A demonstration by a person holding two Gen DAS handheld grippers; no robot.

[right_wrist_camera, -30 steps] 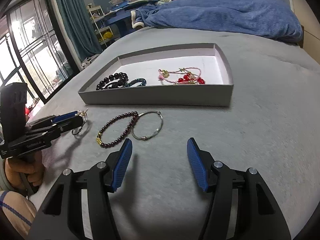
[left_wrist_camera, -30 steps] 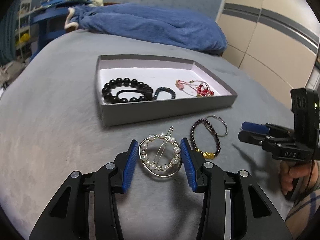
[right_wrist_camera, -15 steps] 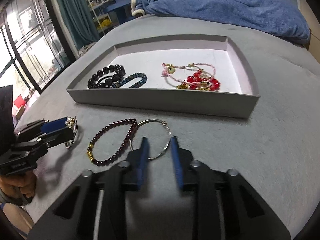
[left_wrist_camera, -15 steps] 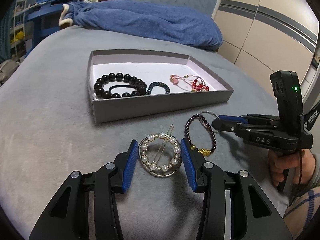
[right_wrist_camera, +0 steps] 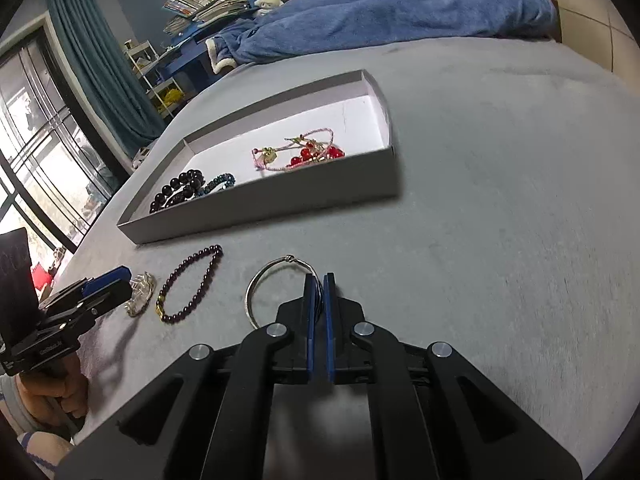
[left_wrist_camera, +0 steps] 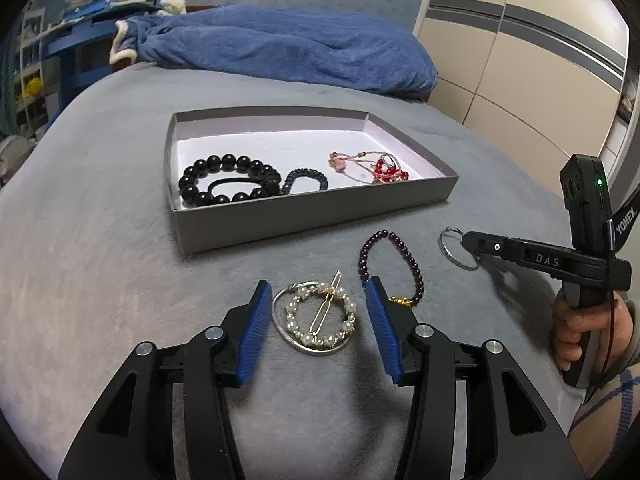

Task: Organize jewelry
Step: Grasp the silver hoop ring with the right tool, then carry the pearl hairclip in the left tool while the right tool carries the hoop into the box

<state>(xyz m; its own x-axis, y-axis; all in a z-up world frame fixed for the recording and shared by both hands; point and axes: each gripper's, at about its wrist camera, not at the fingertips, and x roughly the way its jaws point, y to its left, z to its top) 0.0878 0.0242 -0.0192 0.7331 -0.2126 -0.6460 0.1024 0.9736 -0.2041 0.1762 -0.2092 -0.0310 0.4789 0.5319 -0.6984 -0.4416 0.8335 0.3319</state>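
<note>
My left gripper (left_wrist_camera: 318,318) hovers low over the grey bedcover, its jaws opening. A pearl ring hair clip (left_wrist_camera: 320,314) lying on a thin silver bangle sits between the blue pads (left_wrist_camera: 256,320), which stand clear of it. My right gripper (right_wrist_camera: 319,280) is shut on the rim of a silver wire ring (right_wrist_camera: 256,284); in the left wrist view the right gripper (left_wrist_camera: 467,238) pinches this ring (left_wrist_camera: 450,250). A dark red bead bracelet (left_wrist_camera: 412,264) lies between the two. The grey tray (left_wrist_camera: 280,220) beyond holds black beads (left_wrist_camera: 224,180), a blue bracelet (left_wrist_camera: 306,178) and pink-red cords (left_wrist_camera: 368,166).
A blue blanket (left_wrist_camera: 280,40) is bunched at the far end of the bed. Wardrobe doors (left_wrist_camera: 540,60) stand on the right, and a window with a teal curtain (right_wrist_camera: 92,76) on the left. A hand (left_wrist_camera: 580,332) grips the right tool's handle.
The right gripper moved forward onto the silver ring and shut on it, drawing it away from the bead bracelet. The left jaws widened slightly around the pearl clip.
</note>
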